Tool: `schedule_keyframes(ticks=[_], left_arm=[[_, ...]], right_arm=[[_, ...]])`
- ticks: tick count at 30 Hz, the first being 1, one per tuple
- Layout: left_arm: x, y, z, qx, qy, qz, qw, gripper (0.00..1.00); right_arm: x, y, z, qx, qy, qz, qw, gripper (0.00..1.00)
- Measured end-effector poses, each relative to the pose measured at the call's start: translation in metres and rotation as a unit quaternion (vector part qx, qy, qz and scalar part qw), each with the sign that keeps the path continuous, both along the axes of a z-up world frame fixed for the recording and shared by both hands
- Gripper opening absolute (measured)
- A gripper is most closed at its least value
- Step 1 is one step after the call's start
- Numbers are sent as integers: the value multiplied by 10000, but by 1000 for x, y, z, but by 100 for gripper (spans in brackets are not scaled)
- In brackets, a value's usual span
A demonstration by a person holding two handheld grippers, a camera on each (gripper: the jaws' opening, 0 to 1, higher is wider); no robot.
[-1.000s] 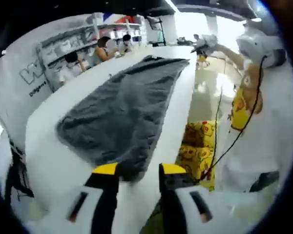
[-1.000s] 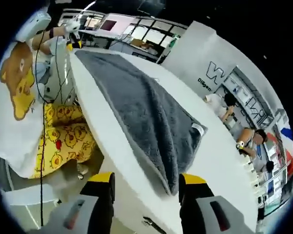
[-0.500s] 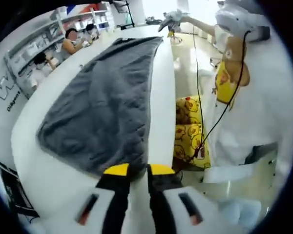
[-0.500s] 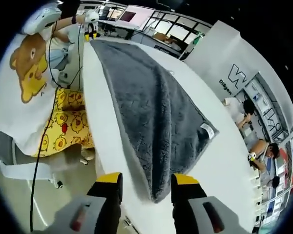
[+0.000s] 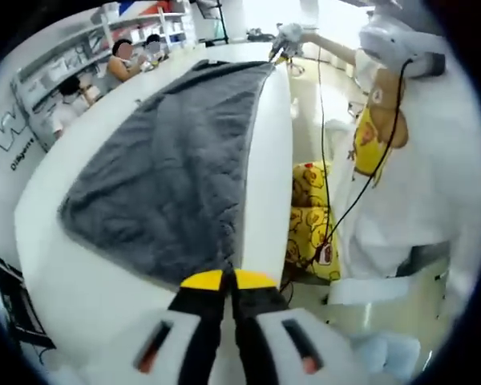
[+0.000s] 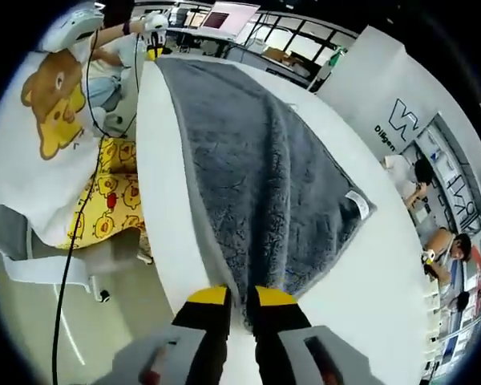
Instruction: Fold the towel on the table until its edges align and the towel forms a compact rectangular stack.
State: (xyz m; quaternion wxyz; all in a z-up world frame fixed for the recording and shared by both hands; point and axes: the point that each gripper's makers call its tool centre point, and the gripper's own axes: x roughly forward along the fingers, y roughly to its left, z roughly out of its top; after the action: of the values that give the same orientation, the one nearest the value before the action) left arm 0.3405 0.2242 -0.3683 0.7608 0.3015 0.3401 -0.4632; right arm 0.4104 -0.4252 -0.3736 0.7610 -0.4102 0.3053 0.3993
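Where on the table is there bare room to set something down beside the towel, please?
The white table is bare along the far side of the gray towel, toward the shelves, and at each short end. The near strip between towel and table edge is narrow. Both corners nearest the person are crowded by the grippers.

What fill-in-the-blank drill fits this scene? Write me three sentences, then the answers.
1. The towel spread on the white table is ____ in colour.
2. The left gripper has its jaws ____ on the towel's near corner.
3. The small white label is sewn on the towel's ____.

Answers: grey; shut; edge
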Motion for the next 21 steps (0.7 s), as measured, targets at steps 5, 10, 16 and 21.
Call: schedule_keyframes(ticks=[5, 10, 16, 21], left_arm=[[-5, 4, 14, -176, -124, 70, 9997, 4], [-16, 6, 28, -272, -251, 82, 9993, 4], [-34, 10, 45, -226, -394, -45, 9990, 4], [-35, 18, 67, -209, -696, 41, 9973, 4]], right_arm=[[-5, 2, 8, 62, -71, 27, 10000, 3], [-20, 10, 27, 184, -194, 98, 9996, 3], [-41, 20, 49, 208, -311, 220, 9991, 3], [-45, 21, 69, 221, -441, 267, 9984, 2]])
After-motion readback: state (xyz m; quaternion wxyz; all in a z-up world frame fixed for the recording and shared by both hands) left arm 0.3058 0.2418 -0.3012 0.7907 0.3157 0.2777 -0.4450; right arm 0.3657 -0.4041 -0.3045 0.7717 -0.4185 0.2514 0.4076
